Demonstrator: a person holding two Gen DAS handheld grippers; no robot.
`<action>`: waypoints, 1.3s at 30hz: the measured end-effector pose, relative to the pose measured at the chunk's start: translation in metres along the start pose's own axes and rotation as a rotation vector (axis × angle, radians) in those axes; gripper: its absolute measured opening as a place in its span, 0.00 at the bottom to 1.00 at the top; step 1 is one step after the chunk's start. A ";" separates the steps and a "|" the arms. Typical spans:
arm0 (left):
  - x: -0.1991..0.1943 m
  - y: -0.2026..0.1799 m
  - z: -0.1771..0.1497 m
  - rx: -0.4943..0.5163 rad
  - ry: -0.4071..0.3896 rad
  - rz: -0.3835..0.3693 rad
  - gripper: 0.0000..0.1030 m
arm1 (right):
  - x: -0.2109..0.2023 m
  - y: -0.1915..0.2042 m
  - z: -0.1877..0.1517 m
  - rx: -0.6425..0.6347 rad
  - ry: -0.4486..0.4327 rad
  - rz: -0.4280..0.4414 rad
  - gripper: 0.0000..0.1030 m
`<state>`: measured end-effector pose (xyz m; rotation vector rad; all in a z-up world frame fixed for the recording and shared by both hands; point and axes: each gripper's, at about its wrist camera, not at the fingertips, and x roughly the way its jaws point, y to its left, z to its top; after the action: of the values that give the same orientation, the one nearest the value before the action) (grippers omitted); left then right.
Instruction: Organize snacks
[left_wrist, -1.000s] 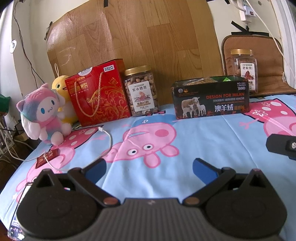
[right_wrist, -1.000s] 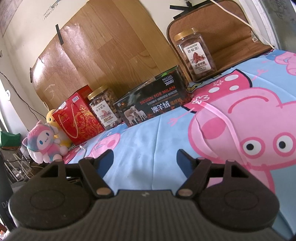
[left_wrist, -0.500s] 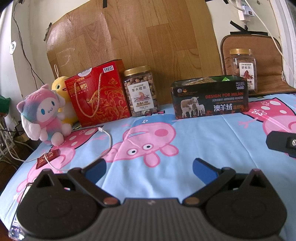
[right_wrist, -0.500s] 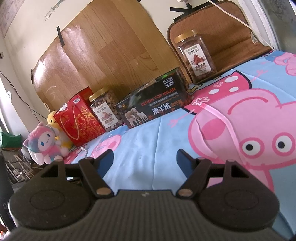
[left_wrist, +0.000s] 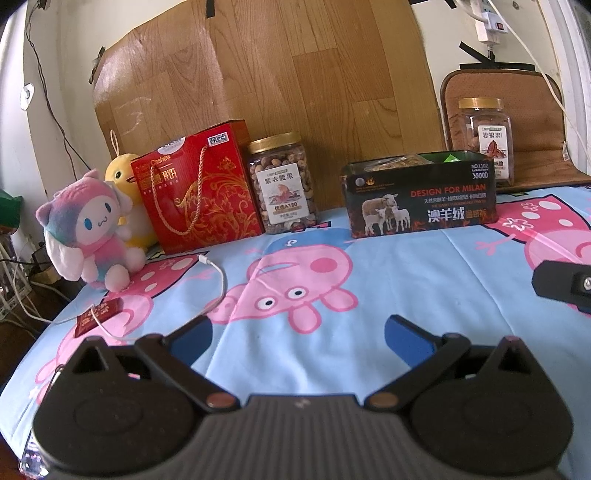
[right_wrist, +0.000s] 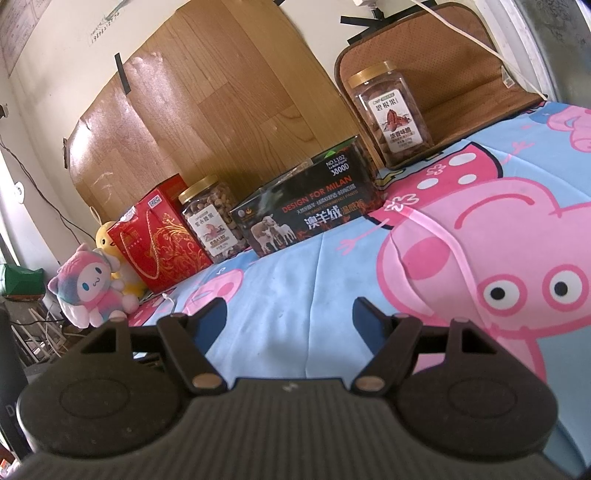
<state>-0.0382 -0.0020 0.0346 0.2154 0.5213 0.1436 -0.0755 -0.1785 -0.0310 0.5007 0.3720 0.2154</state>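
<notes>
A red cashew gift bag (left_wrist: 197, 186), a gold-lidded nut jar (left_wrist: 282, 182), a black open box (left_wrist: 419, 197) with packets inside and a second nut jar (left_wrist: 485, 138) stand in a row at the far edge of the Peppa Pig sheet (left_wrist: 332, 280). The right wrist view shows the bag (right_wrist: 159, 243), the jar (right_wrist: 212, 221), the box (right_wrist: 306, 218) and the far jar (right_wrist: 391, 114). A small red packet (left_wrist: 98, 317) lies near left. My left gripper (left_wrist: 299, 334) and right gripper (right_wrist: 290, 314) are open, empty, low over the sheet's near part.
A pink plush (left_wrist: 90, 229) and a yellow plush (left_wrist: 127, 199) sit at the far left. A white cable (left_wrist: 218, 291) lies on the sheet. A wood panel (left_wrist: 277, 85) leans on the wall behind. The other gripper's body (left_wrist: 563, 286) shows at the right edge.
Both grippers drifted slightly; the objects sit a little lower and nearer in view. Both stay open and empty. No object moved.
</notes>
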 end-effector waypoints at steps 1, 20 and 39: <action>0.000 0.000 0.000 0.002 -0.002 0.003 1.00 | 0.000 0.000 0.000 0.000 0.000 0.000 0.75; -0.001 0.000 0.001 0.007 -0.002 0.004 1.00 | -0.002 0.002 0.002 0.001 -0.008 0.000 0.75; 0.000 -0.003 0.002 0.014 0.006 -0.013 1.00 | -0.003 0.002 0.003 0.003 -0.009 -0.005 0.75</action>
<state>-0.0372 -0.0052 0.0352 0.2257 0.5297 0.1278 -0.0770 -0.1791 -0.0265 0.5030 0.3651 0.2075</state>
